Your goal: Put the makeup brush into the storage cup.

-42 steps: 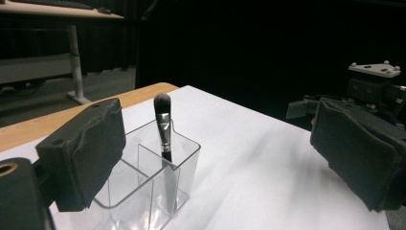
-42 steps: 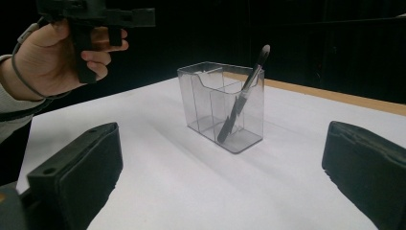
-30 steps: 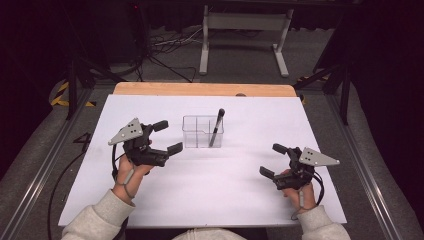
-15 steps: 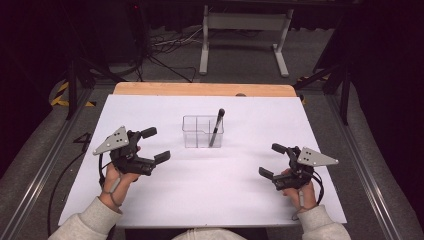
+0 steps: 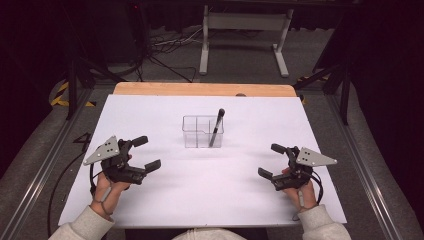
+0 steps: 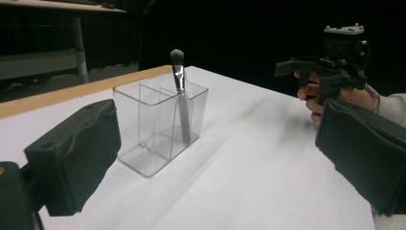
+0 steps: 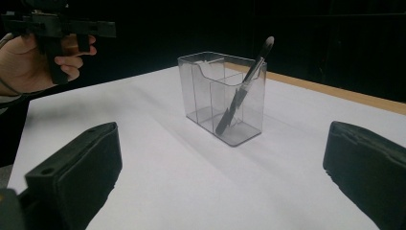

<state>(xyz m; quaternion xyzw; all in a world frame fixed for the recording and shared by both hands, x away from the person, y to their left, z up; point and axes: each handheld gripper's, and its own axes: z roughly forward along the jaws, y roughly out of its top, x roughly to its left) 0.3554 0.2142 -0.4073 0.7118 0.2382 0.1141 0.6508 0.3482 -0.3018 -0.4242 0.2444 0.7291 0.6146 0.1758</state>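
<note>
The left hand-held gripper (image 5: pixel 140 153) pulls back toward the table's (image 5: pixel 150 115) near left edge, jaws wide and empty. The right hand-held gripper (image 5: pixel 272 161) sits wide too. The brush (image 5: pixel 216 127) leans in the clear holder (image 5: pixel 196 132); looks finished.

**Setting: recording lab or studio bay**

The worktop (image 5: pixel 150 200) is a wooden board covered with a plain white sheet, mounted between metal rails (image 5: pixel 37 175) on a grey carpeted floor (image 5: pixel 240 65). Black surroundings enclose the area on all sides. Loose cables (image 5: pixel 170 42) run across the floor behind the worktop, beside a white metal stand (image 5: pixel 245 30). Yellow-and-black hazard tape (image 5: pixel 62 95) marks the floor at the left. Dark tripod legs (image 5: pixel 80 70) stand at both rear corners.
</note>
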